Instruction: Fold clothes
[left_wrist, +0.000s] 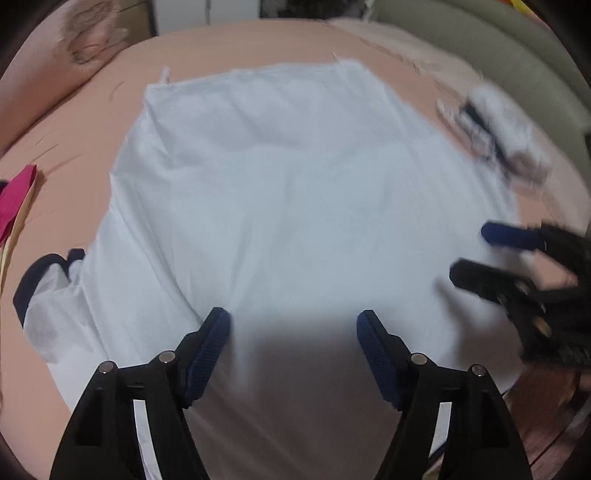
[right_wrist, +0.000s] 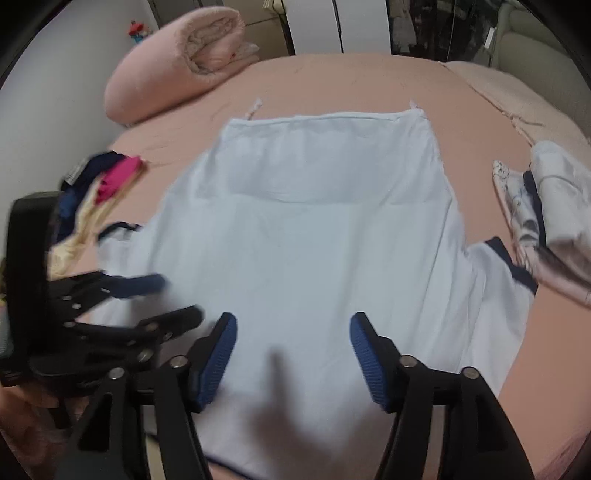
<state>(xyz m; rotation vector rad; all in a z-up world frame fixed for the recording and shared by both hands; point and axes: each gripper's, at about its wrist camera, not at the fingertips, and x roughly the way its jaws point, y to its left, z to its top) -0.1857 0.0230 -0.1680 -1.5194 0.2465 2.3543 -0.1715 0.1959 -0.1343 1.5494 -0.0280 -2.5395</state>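
A white T-shirt with navy-trimmed sleeves lies spread flat on the pink bed, hem at the far end; it also shows in the right wrist view. My left gripper is open and empty just above the shirt's near end, and it appears at the left of the right wrist view. My right gripper is open and empty above the same end, and it appears at the right of the left wrist view. The two grippers hover side by side, apart from each other.
A rolled pink blanket lies at the bed's far left. A pile of pink, navy and cream clothes sits left of the shirt. Folded white and navy clothes lie to the right. The bed edge is near right.
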